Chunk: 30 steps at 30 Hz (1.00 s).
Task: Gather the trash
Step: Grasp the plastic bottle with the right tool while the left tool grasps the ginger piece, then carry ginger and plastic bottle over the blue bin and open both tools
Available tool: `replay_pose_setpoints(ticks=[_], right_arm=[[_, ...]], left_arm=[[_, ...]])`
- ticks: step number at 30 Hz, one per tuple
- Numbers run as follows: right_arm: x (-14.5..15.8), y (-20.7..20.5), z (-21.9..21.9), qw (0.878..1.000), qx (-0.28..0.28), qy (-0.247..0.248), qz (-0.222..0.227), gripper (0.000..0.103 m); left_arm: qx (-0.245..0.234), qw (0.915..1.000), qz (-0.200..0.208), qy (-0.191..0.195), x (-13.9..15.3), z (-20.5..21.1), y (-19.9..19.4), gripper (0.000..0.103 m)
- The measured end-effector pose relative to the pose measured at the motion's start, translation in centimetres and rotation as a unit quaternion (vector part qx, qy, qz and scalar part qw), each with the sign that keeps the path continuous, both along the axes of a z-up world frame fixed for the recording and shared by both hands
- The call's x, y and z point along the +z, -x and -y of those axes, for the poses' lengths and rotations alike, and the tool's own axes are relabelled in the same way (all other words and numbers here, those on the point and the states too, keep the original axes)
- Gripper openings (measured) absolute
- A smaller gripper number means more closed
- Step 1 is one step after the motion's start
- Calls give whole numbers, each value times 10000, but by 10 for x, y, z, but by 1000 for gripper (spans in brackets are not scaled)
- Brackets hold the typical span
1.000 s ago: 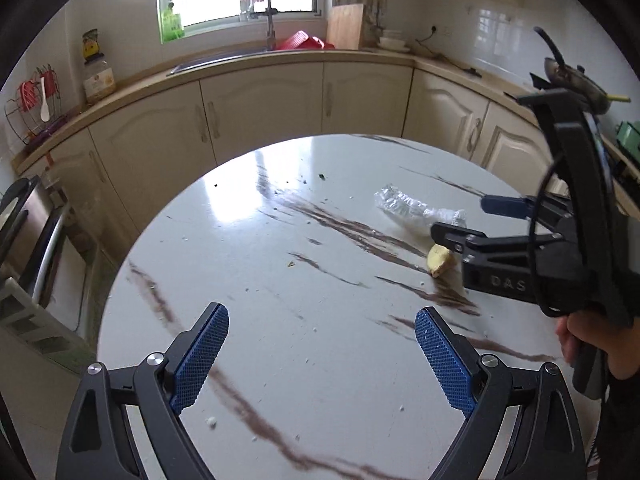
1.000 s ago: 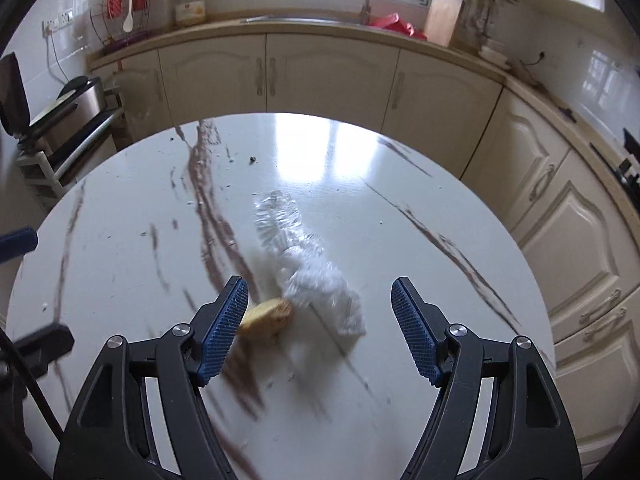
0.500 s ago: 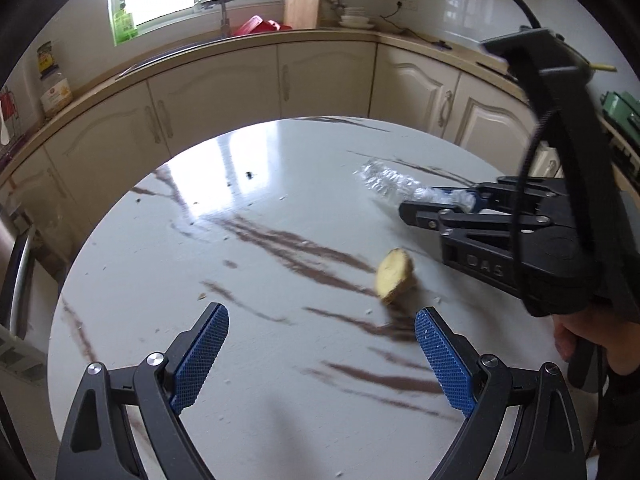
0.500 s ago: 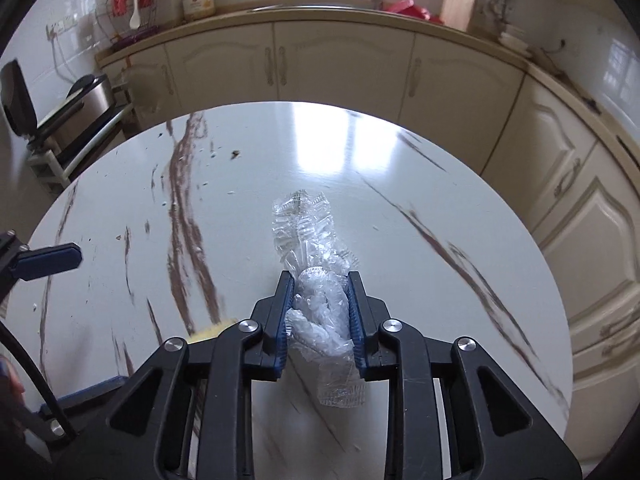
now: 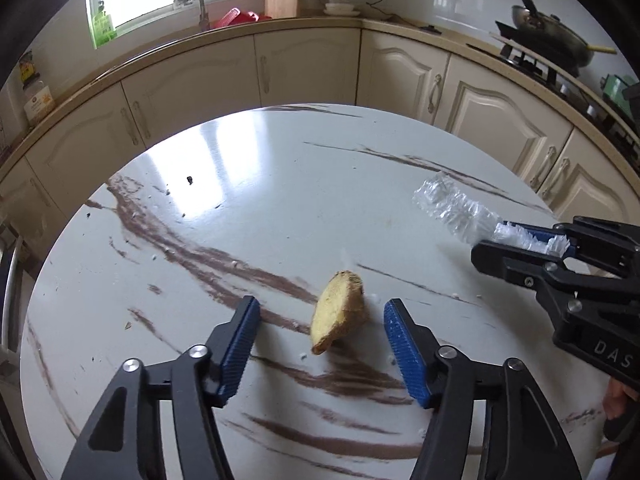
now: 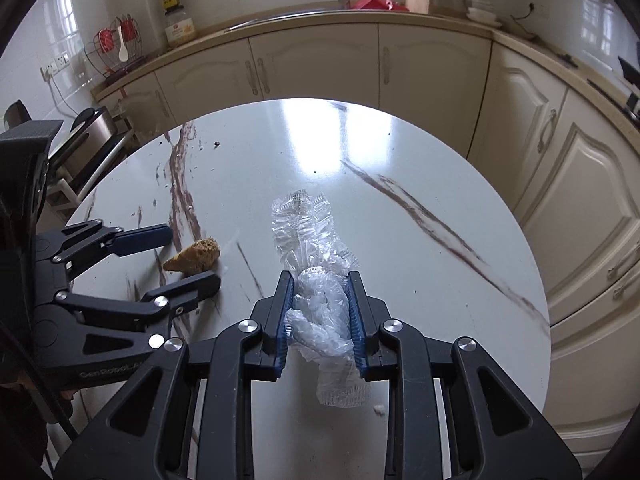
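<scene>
Right gripper: fingers clenched on crumpled clear plastic wrap, lower centre of frame, far end trailing on round white marble counter. Left gripper: fingers released, straddling yellow-brown food scrap, not touching, lower centre. Cream cabinets behind.

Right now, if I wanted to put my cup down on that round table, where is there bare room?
The far half of the marble table, toward the cabinets, is bare except for crumbs. The right side past the crumpled plastic wrap is free too. It is crowded near the front left, where the left gripper straddles a food scrap and the right gripper grips the wrap.
</scene>
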State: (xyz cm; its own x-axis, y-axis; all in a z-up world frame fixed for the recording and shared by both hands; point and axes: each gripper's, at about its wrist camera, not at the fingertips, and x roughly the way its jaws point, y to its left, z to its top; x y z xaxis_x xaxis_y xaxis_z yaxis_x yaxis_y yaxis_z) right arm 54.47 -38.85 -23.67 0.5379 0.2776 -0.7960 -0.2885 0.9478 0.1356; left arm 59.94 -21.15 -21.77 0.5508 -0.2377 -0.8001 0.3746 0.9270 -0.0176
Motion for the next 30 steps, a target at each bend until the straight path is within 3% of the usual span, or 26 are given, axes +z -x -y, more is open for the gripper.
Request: replay_pose_setpoints(ticks=[2,3,4,10,18,24,30], right_arm=[[0,1,0,10000,-6,-48,-4,24],[0,2,0,10000,4,-39,-9,24],[0,3,0,10000,-3,-65,-13,24],[5,16,-4,9999,50,-148,32,24],[31,54,-25,9992,216,-249,211,24],[59,95,-67,9974,505,-266,436,24],[83,143,-137,9919,1045,-396,611,24]], left_arm=[[-105,9999,22,33,4,1,7,41],[-197,9998,9,78,6,3,9,23],[-260,9996,-22,76,5,6,9,22],[-339,9992,-11,230,12,-9,24,22],[-313,9972,399,545,56,-58,83,22],[-166,9933,789,822,87,-121,149,22],[122,9899,1058,934,95,-208,234,22]])
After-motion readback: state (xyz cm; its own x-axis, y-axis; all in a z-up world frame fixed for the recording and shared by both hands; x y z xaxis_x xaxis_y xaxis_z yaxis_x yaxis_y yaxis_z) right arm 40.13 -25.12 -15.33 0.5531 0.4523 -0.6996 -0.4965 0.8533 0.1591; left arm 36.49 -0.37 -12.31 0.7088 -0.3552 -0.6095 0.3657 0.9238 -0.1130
